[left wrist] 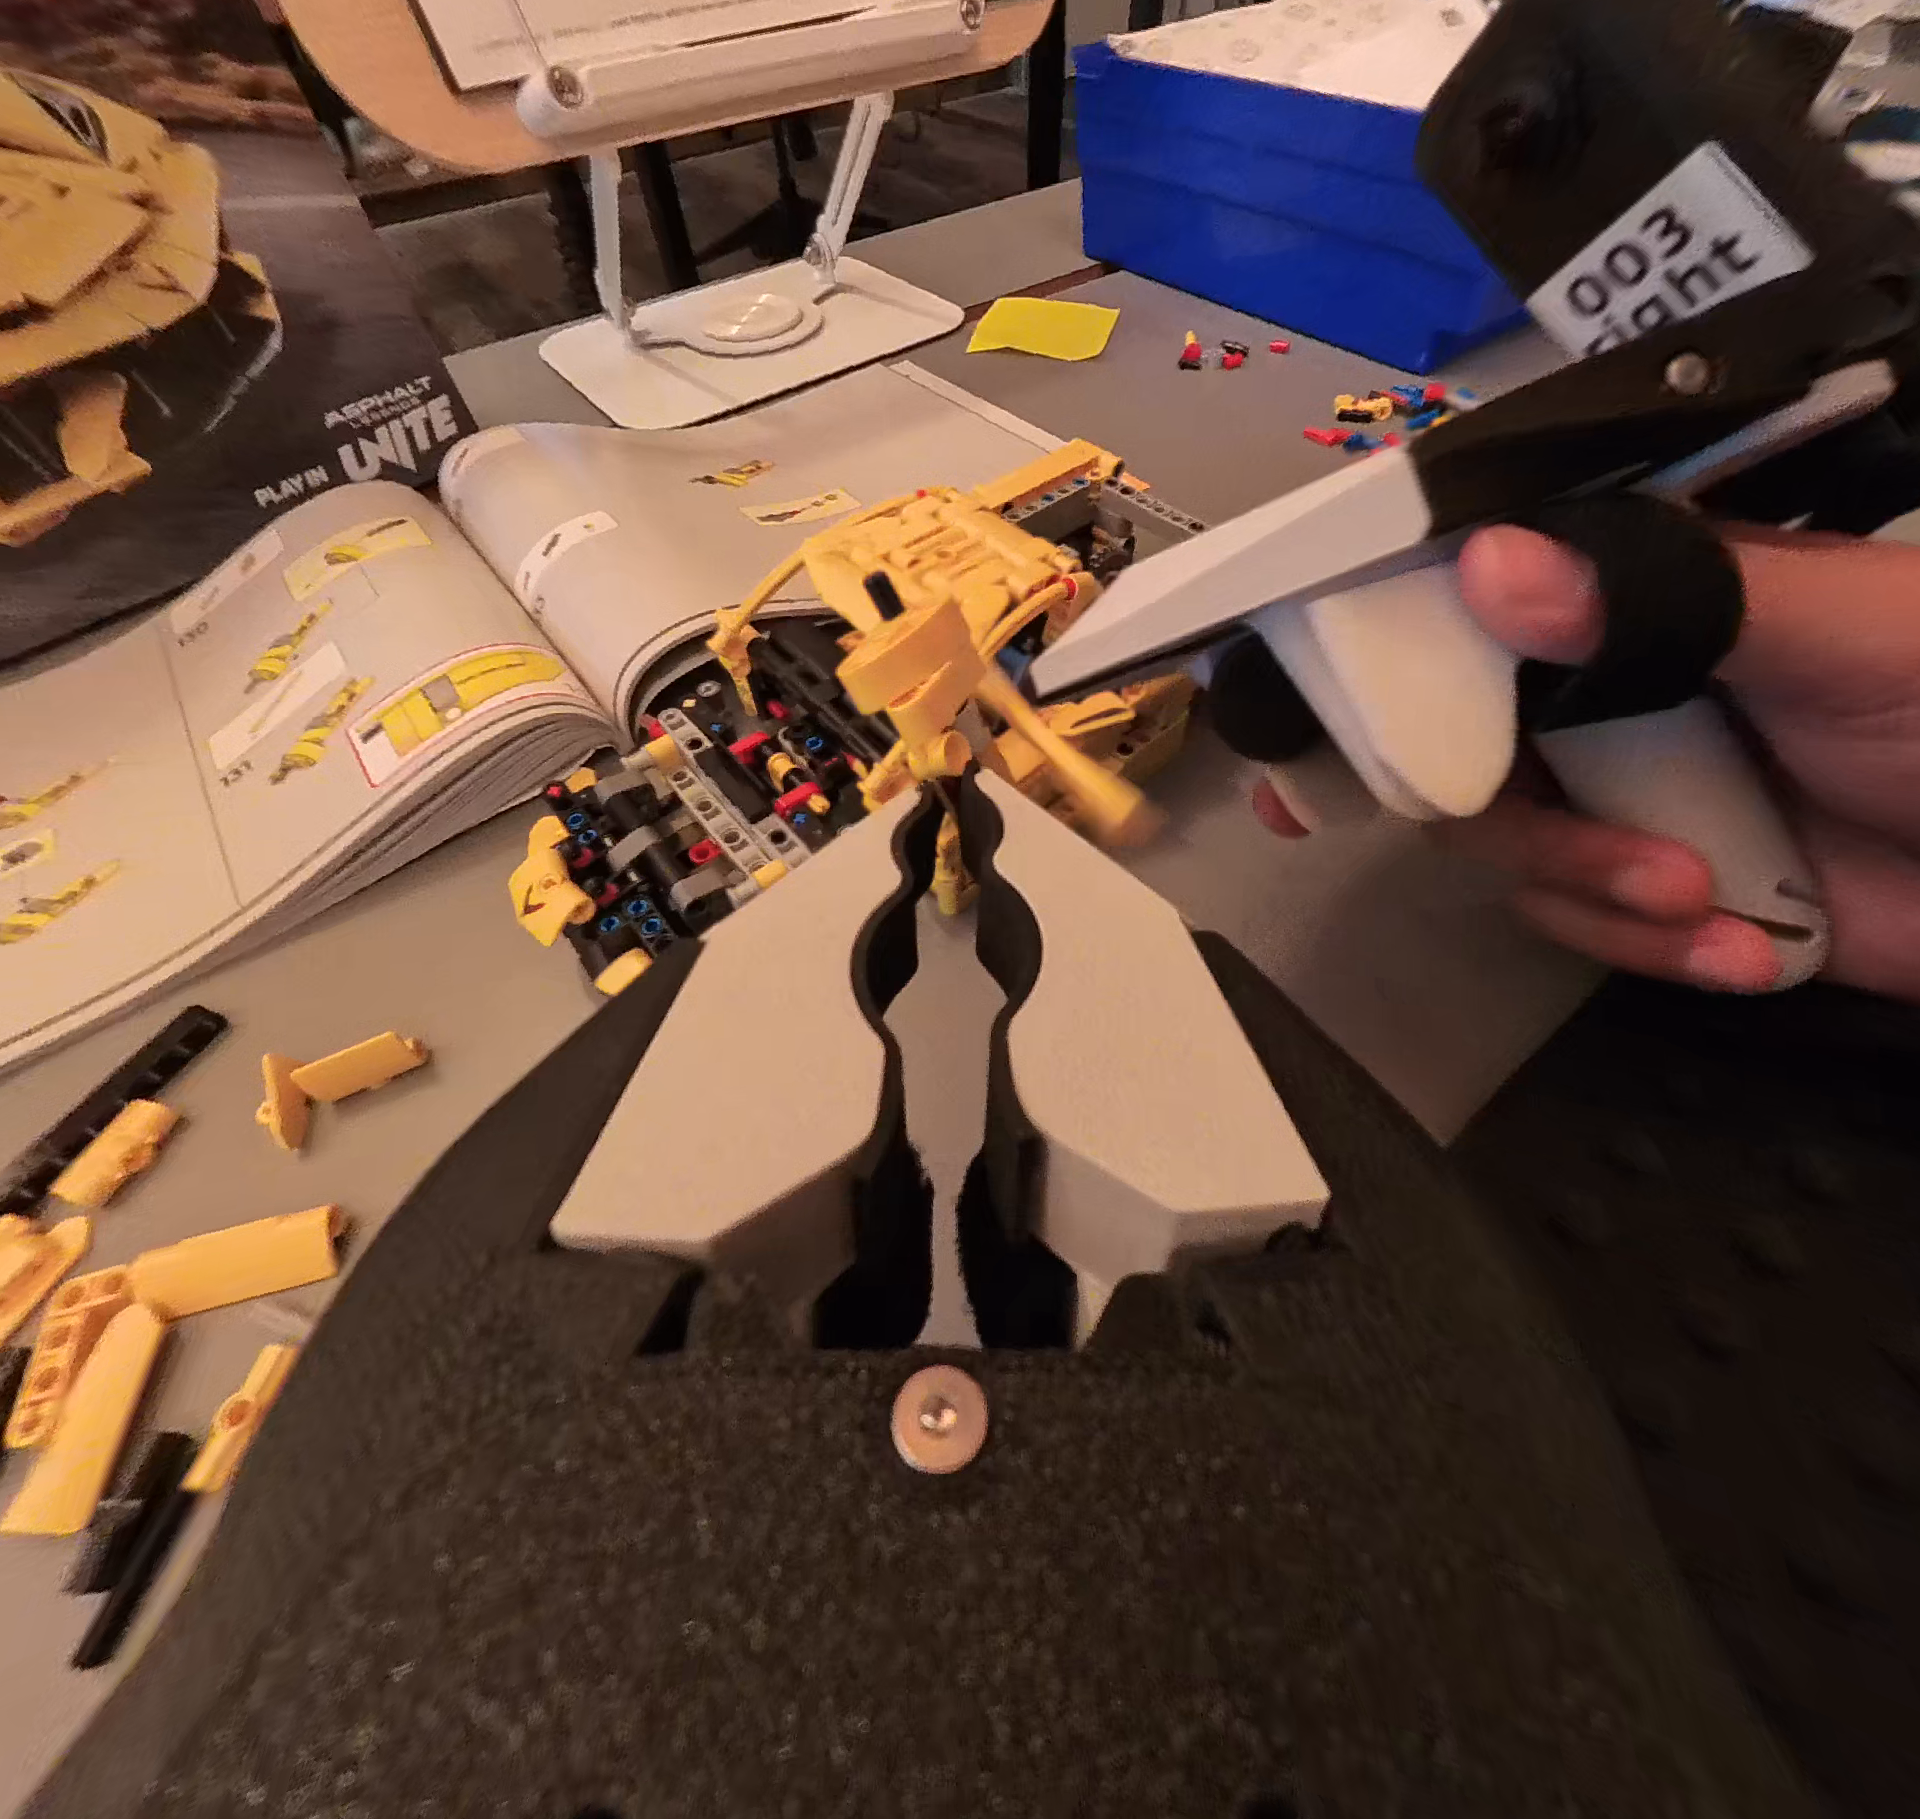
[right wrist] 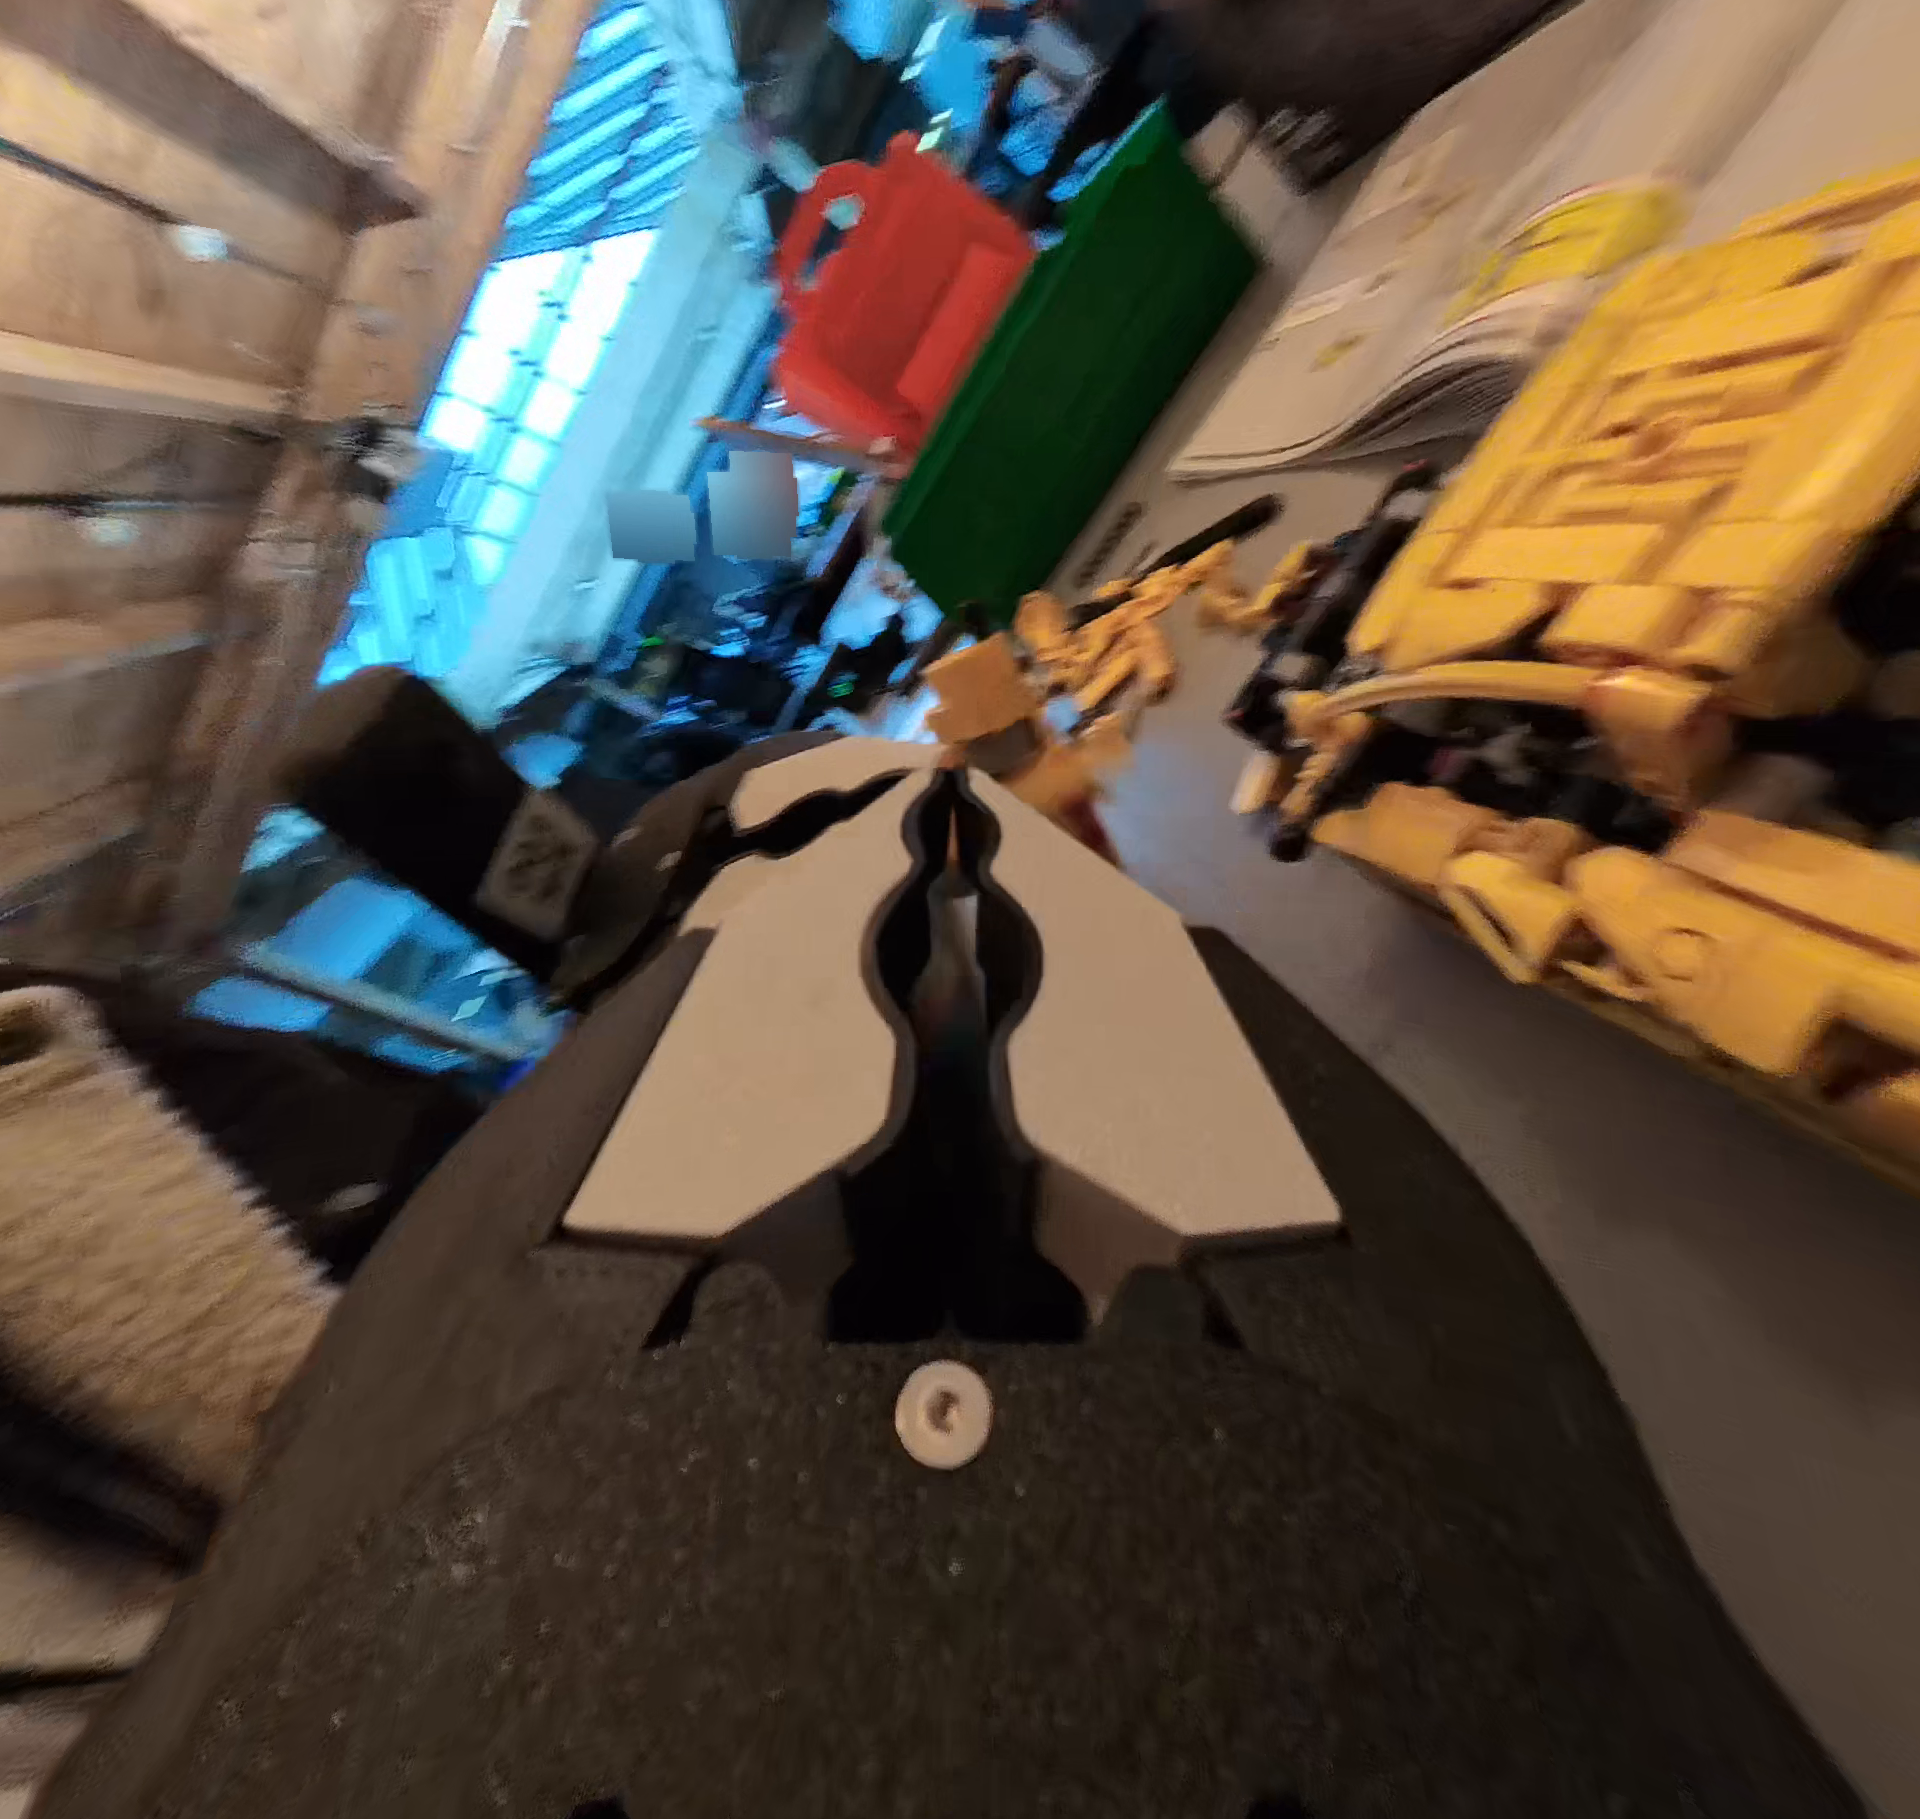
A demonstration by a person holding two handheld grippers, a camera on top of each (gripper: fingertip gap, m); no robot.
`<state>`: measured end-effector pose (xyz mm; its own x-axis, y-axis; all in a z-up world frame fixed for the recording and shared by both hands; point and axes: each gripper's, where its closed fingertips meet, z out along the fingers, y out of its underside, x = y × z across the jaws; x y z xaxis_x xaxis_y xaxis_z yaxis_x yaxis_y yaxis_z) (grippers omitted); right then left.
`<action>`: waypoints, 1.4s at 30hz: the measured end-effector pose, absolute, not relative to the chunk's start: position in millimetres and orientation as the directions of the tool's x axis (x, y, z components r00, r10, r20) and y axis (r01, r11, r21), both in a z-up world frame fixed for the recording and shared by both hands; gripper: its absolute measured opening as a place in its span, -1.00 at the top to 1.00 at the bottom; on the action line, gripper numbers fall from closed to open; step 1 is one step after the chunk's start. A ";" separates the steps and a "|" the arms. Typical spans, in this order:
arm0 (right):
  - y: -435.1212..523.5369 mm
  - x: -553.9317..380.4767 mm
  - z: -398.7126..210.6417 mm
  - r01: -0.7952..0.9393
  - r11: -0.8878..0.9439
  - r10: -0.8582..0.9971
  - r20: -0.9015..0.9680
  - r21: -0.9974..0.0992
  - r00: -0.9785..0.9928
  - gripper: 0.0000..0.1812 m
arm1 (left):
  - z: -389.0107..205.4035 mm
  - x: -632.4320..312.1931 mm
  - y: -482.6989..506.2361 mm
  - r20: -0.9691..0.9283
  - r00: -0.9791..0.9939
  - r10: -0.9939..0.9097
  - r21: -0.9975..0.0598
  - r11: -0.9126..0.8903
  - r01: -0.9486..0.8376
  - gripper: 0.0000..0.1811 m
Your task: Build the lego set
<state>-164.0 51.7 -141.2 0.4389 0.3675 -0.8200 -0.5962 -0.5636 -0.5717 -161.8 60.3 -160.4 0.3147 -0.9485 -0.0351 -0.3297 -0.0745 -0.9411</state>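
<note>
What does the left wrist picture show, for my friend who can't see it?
The left gripper pinches a small yellow lego assembly above a half-built yellow and black lego car. The right gripper, in a person's hand, comes in from the right and touches the assembly. An open instruction booklet and loose yellow pieces lie on the grey table.

We see white stand with wooden board at 12 o'clock on grey counter. Blue bin at 1 o'clock, yellow paper scrap just before it. In our right wrist view, blurred: red bin beside green bin at 12 o'clock, wooden shelving at 10 o'clock.
</note>
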 end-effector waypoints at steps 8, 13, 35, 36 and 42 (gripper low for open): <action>52.0 -139.9 -139.9 -0.515 -0.508 0.382 -0.717 -0.690 0.583 1.00 | -157.4 -166.1 66.6 0.117 0.277 -0.954 -0.947 -0.191 -0.258 0.97; 18.2 -137.7 -169.9 0.061 -0.545 0.550 -0.301 -0.836 0.779 0.81 | -163.2 -172.6 61.1 0.213 0.147 -0.966 -0.928 -0.247 -0.278 0.97; -8.6 -128.4 -224.3 0.326 -0.675 0.524 -0.119 -0.662 0.843 0.92 | -231.3 -180.5 5.7 0.551 -0.008 -0.834 -0.573 -0.372 -0.730 0.96; -9.4 -129.5 -220.6 0.285 -0.674 0.503 -0.142 -0.681 0.853 0.92 | -233.6 -181.8 1.8 0.547 -0.017 -0.837 -0.559 -0.350 -0.752 0.96; -10.1 -138.6 -200.9 0.069 -0.646 0.429 -0.287 -0.760 0.856 0.93 | -240.5 -183.7 -4.1 0.526 -0.031 -0.850 -0.531 -0.300 -0.792 0.93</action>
<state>-138.6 -10.1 -200.9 0.8563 0.4292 -0.2872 0.0690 -0.6463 -0.7600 -183.7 -4.1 -240.5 -0.0307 -0.8497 0.5264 -0.7922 -0.3005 -0.5312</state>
